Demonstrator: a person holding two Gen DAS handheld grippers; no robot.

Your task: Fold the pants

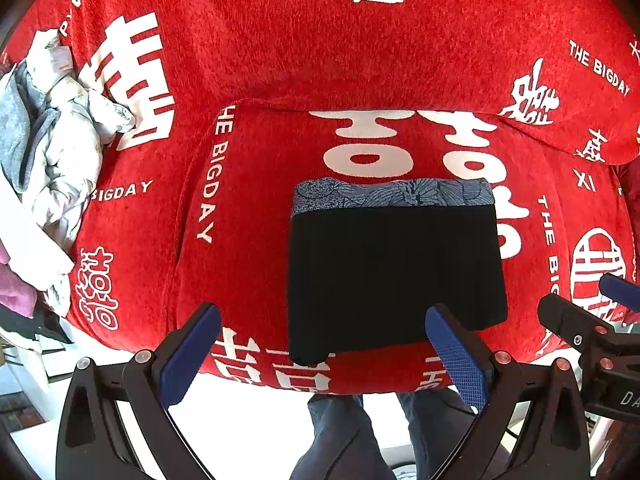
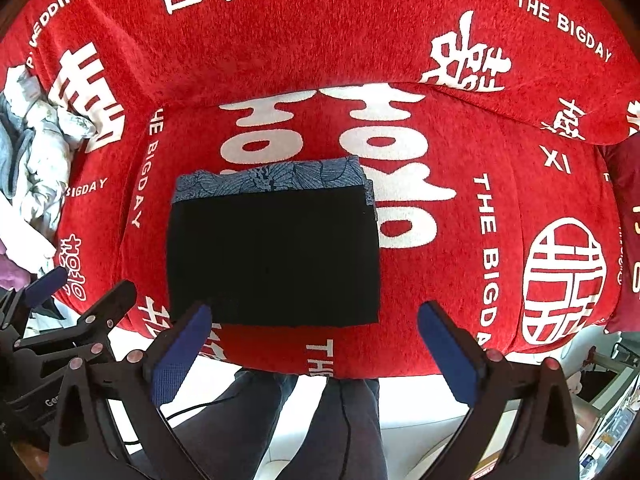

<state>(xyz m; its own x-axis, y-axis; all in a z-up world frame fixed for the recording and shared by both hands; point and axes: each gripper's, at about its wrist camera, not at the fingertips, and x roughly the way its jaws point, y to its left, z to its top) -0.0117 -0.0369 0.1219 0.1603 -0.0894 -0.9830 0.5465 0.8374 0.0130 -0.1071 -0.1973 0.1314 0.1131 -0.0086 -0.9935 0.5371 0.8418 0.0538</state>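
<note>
The left gripper (image 1: 324, 354) and the right gripper (image 2: 314, 350) both hang with jaws wide apart and empty above the folded black pants (image 1: 394, 270), which lie square on the red cushion (image 1: 248, 216), so it seems best to lift away straight without brushing the fold.

Left hand-held gripper (image 1: 322, 354) and right hand-held gripper (image 2: 314, 346) point down, jaws wide apart.

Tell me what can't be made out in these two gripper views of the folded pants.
- Black pants, left wrist view: the right pad of the left gripper covers their near edge.
- Patterned blue garment, right wrist view: mostly hidden under the pants.
- Clothes pile, both views: cut off by the left edge.
</note>
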